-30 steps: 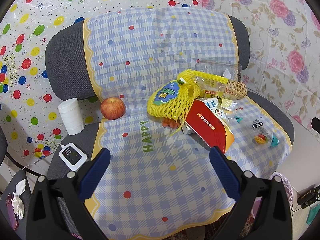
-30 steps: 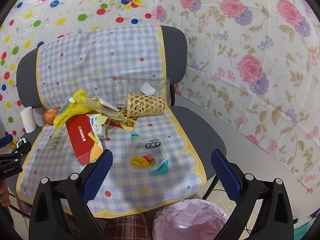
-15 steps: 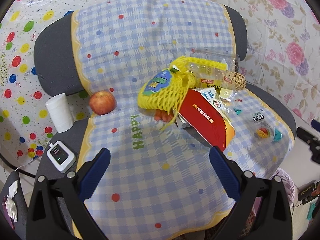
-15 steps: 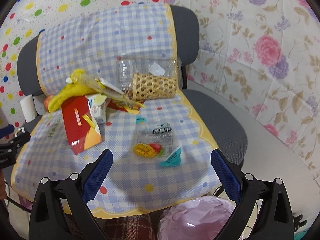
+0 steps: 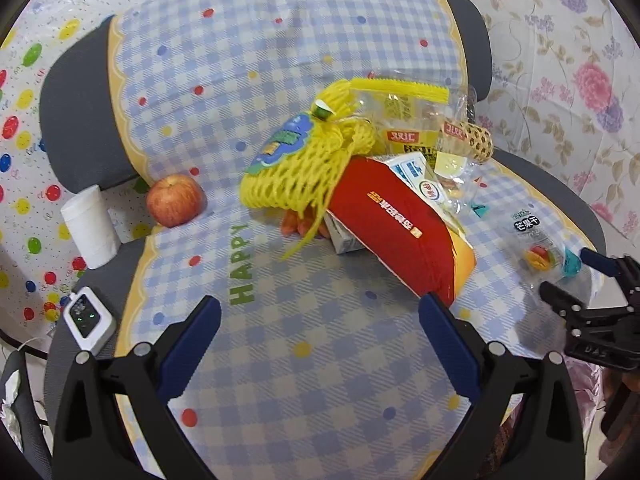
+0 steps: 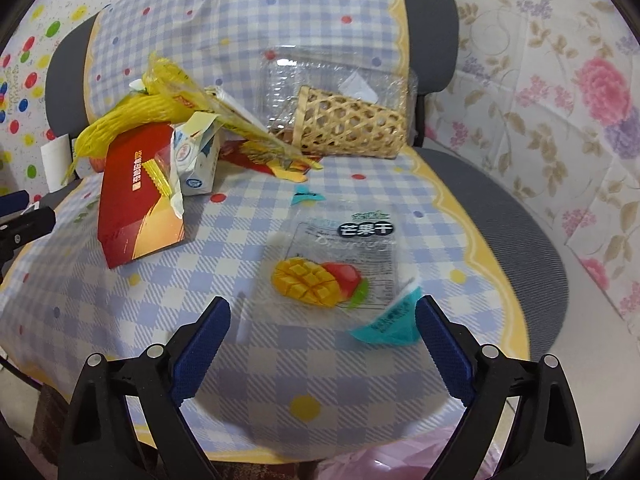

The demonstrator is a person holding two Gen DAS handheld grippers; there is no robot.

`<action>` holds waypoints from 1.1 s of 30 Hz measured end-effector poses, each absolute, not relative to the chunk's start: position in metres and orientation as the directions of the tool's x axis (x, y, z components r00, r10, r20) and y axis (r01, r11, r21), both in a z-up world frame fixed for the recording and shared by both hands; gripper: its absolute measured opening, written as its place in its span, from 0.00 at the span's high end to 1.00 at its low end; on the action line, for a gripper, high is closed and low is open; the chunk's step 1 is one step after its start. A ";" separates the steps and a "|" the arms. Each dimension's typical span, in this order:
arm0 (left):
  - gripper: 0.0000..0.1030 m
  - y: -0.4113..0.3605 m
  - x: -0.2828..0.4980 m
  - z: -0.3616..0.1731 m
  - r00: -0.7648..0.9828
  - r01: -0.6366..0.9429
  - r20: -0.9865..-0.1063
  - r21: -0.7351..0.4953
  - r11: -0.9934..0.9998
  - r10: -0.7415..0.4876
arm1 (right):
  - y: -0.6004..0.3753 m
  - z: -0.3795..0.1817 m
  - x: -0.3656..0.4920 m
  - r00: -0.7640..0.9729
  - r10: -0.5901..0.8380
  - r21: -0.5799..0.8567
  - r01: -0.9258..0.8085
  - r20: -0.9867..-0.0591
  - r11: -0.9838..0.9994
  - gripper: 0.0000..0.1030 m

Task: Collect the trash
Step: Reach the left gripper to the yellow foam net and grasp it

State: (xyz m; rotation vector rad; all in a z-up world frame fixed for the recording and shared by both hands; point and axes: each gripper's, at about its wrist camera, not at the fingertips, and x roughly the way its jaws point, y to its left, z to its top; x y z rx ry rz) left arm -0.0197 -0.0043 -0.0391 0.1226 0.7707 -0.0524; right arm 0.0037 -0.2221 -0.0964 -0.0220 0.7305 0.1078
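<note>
On the chair seat, over a checked cloth (image 5: 304,320), all the trash lies uncollected: a yellow net (image 5: 296,176), a red box (image 5: 400,228), a milk carton (image 6: 196,160), a yellow zip bag (image 5: 404,116), a clear tray (image 6: 332,76) and a woven sleeve (image 6: 352,124) make a pile toward the seat's back, while a mango pouch (image 6: 336,264) lies alone near the front right corner. An apple (image 5: 174,200) sits at the left edge by the backrest, and a paper roll (image 5: 90,228) and a small meter (image 5: 86,318) lie off the cloth on the left. A pink bin bag (image 6: 400,456) shows just below the seat's front edge; whether anything is in it I cannot tell. So the task seems barely begun, with every piece left to pick.

Both grippers tilt down toward the seat. The right gripper (image 6: 322,330) hangs low over the front right corner, its jaws wide and having just closed a little, with the pouch's near edge and teal corner between the tips but not pinched. The left gripper (image 5: 318,326) hovers over bare cloth at the front, jaws wide and empty, the red box's near corner just by its right finger (image 5: 444,332).
</note>
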 end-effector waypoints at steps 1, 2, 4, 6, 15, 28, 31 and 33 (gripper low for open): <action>0.06 -0.004 -0.017 -0.041 0.711 0.095 -0.703 0.078 0.992 -0.013 | -0.221 -0.098 0.007 0.735 0.095 0.020 -0.110 -0.672 0.994 0.12; 0.06 -0.004 -0.016 -0.042 0.709 0.096 -0.705 0.072 0.993 -0.017 | -0.220 -0.101 0.012 0.729 0.105 0.028 -0.116 -0.676 0.993 0.12; 0.06 -0.005 -0.013 -0.043 0.711 0.092 -0.703 0.077 0.993 -0.011 | -0.221 -0.105 0.019 0.723 0.116 0.039 -0.122 -0.681 0.992 0.19; 0.06 -0.006 -0.012 -0.044 0.713 0.093 -0.701 0.087 0.992 -0.005 | -0.224 -0.106 0.025 0.724 0.129 0.068 -0.113 -0.678 0.991 0.25; 0.06 0.007 -0.012 -0.045 0.695 0.081 -0.718 0.056 0.995 -0.016 | -0.213 -0.100 0.024 0.722 0.147 0.031 -0.171 -0.676 0.985 0.68; 0.06 0.036 -0.005 -0.017 0.757 0.007 -0.652 0.078 0.997 0.046 | -0.214 -0.003 -0.012 0.867 0.151 0.009 -0.167 -0.474 0.986 0.94; 0.06 0.032 0.002 -0.012 0.782 0.028 -0.622 0.083 0.996 0.030 | -0.211 0.006 -0.016 0.874 0.177 0.032 -0.183 -0.452 0.983 0.94; 0.06 0.028 0.010 -0.013 0.786 0.046 -0.617 0.090 0.995 0.020 | -0.210 0.008 -0.013 0.873 0.192 0.050 -0.191 -0.449 0.980 0.94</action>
